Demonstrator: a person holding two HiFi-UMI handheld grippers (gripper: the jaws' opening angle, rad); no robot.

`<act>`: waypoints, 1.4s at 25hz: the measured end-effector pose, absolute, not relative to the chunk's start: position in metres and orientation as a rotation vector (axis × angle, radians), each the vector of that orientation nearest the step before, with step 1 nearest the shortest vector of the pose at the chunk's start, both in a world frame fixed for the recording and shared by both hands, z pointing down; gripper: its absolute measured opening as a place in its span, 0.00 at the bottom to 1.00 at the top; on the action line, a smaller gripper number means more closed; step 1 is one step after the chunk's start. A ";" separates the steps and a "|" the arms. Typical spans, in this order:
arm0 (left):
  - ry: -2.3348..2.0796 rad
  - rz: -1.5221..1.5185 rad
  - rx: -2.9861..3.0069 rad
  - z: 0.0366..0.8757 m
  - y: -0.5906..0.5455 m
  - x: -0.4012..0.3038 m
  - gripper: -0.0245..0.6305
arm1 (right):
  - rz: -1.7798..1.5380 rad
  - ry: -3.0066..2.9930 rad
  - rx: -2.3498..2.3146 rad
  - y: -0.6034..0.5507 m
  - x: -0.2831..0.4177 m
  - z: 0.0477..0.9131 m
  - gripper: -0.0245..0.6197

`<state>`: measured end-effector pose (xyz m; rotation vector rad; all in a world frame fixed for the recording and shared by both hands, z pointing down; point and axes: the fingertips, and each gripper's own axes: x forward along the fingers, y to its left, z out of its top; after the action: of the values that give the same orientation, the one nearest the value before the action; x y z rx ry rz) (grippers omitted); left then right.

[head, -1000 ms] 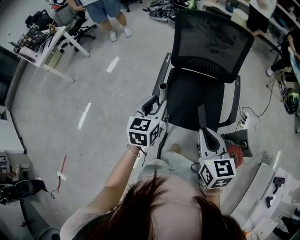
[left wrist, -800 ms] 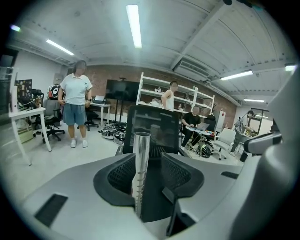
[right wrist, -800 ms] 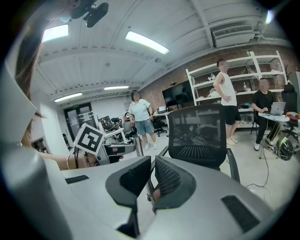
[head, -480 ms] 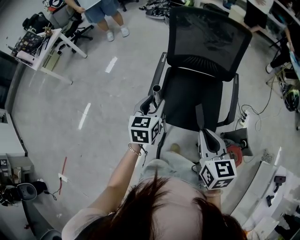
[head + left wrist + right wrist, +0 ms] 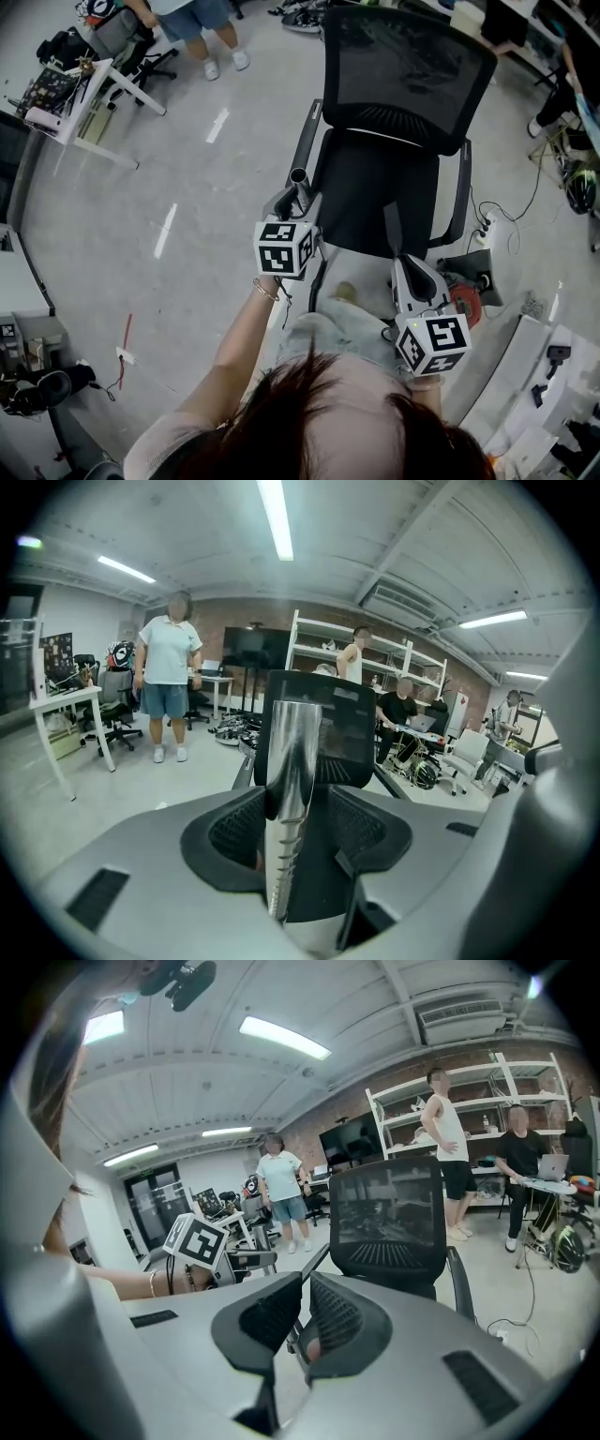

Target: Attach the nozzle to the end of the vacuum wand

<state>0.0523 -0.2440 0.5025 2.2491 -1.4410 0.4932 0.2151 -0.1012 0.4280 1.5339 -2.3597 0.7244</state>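
The left hand-held gripper [image 5: 295, 801] is opening. The wand [image 5: 292, 752] stands between its jaws but is not pinched by them, and a dark gap is seen beside the tube. The wand's open end rises just past the fingertips. Its lower part runs down beneath the gripper toward the floor [image 5: 187, 197], and what carries it there is hidden. The right hand-held gripper [image 5: 302, 1312] is closed, with nothing made out between its jaws, and it is held well apart from the wand. No nozzle can be picked out in any view.

The main risk is judged to be loss of the wand. With the jaws spread and nothing else seen steadying the tube, it may tip out sideways or slide down through the gap. The chair [image 5: 403, 75] stands just ahead of the left gripper, with its armrest [image 5: 307, 141] near the tube's end. A falling wand is likely to be knocked against that armrest or dropped to the floor. If the wand is leant on the chair, the chair may give way, should it be free to roll.

A second risk lies with the right gripper. A nozzle cannot be taken up until its jaws are parted, and the wand is left unheld meanwhile. If the open end is allowed to swing, the nozzle may be offered askew and jammed or only half seated.
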 end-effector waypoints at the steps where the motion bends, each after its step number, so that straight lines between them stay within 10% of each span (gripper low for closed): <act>1: -1.446 0.497 2.249 0.504 -0.246 0.053 0.34 | 0.727 -2.359 1.532 -0.102 0.216 0.429 0.08; 35: -1.537 0.614 2.314 0.511 -0.249 0.061 0.28 | 0.839 -2.133 1.593 -0.097 0.280 0.532 0.08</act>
<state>0.0606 -0.2486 0.5114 2.3145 -1.5367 0.6144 0.2804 -0.0970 0.5321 1.5931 -2.1332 0.8391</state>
